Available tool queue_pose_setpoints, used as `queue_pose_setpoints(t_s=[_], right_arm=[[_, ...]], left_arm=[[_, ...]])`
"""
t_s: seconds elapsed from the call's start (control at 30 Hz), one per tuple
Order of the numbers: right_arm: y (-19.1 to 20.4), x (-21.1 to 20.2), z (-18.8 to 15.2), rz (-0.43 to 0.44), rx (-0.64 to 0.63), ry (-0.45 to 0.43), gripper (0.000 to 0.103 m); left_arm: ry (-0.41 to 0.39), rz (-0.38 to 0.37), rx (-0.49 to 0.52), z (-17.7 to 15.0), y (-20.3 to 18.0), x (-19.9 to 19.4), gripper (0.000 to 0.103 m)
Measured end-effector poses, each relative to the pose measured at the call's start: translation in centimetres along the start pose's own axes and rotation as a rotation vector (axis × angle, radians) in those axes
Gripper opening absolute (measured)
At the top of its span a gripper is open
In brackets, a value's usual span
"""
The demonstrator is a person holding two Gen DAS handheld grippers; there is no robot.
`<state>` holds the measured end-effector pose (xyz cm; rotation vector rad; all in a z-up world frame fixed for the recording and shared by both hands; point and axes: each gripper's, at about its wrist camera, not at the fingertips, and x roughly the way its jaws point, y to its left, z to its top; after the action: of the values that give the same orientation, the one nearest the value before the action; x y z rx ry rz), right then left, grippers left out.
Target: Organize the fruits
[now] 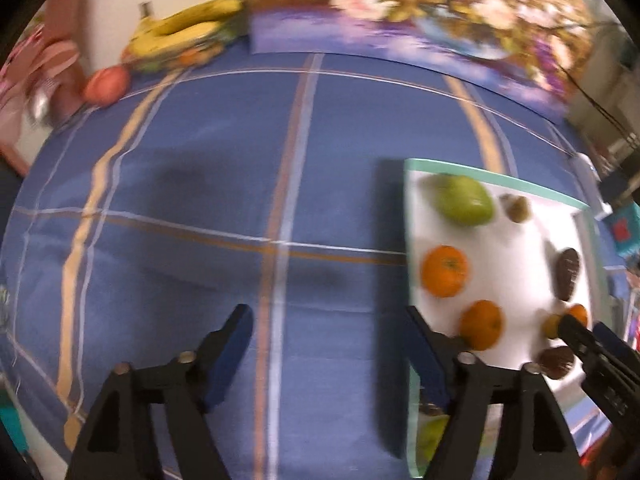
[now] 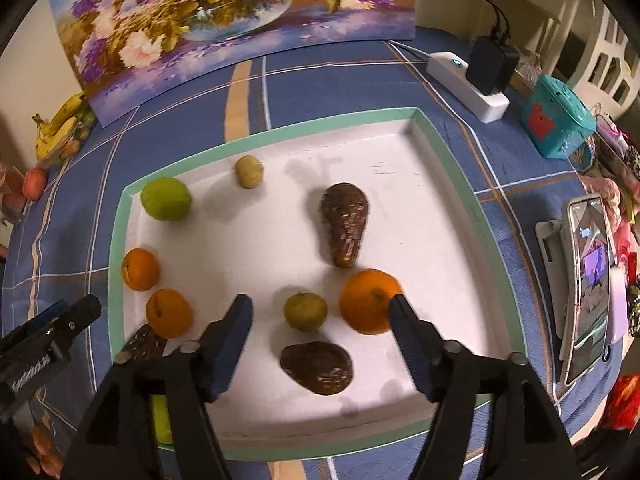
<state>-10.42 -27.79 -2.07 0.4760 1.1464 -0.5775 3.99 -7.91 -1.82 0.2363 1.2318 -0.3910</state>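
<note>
A white tray with a green rim [image 2: 452,152] lies on the blue checked cloth. In it are a green apple [image 2: 166,199], a small tan fruit [image 2: 249,171], three oranges [image 2: 140,269] [image 2: 169,313] [image 2: 370,301], a small yellow-green fruit [image 2: 305,311] and brown avocados [image 2: 345,224] [image 2: 317,367]. My right gripper [image 2: 322,314] is open above the tray, its fingers either side of the yellow-green fruit and near the right orange. My left gripper [image 1: 330,332] is open and empty over the cloth, left of the tray [image 1: 496,178]; it shows in the right wrist view [image 2: 60,320].
A floral painting [image 2: 224,20] stands at the back. Bananas [image 1: 184,28] and a red fruit [image 1: 106,84] lie at the far left. A white power strip with a black adapter [image 2: 476,76], a teal box [image 2: 560,120] and a phone on a stand [image 2: 588,280] sit right of the tray.
</note>
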Motion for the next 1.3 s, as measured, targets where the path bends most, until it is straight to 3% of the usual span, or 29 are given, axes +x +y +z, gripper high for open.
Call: queue_pose_setpoints(t_s=[0.1, 0.23, 0.3, 0.57, 0.93, 1.13, 1.3], right_arm=[[1.0, -0.3, -0.2, -0.002, -0.024, -0.020, 0.084], [2.2, -0.8, -0.8, 0.029, -0.042, -0.040, 0.086], [2.9, -1.0, -1.2, 0.030, -0.059, -0.046, 0.096], [5.0, -2.4, -3.3, 0.060, -0.099, -0.073, 0.096], [5.3, -5.3, -6.4, 0.049, -0.116, -0.125, 0.096], [5.5, -6.7, -7.8, 0.033, -0.145, -0.152, 0.096], [5.4, -7.4, -8.3, 0.047, -0.144, -0.165, 0.096]], left_arm=[[-0.023, 0.034, -0.023, -0.2, 1.5, -0.4, 0.103], [-0.054, 0.066, -0.019, -0.6, 2.4, -1.2, 0.103], [-0.054, 0.064, -0.020, -0.9, 2.7, -1.4, 0.103], [-0.076, 0.051, -0.007, -3.0, 3.8, -3.9, 0.103], [-0.141, 0.156, 0.047, -6.5, 4.4, -7.9, 0.103], [-0.108, 0.226, 0.025, -7.0, 4.6, -8.4, 0.103], [-0.095, 0.228, 0.031, -7.6, 4.4, -8.8, 0.103]])
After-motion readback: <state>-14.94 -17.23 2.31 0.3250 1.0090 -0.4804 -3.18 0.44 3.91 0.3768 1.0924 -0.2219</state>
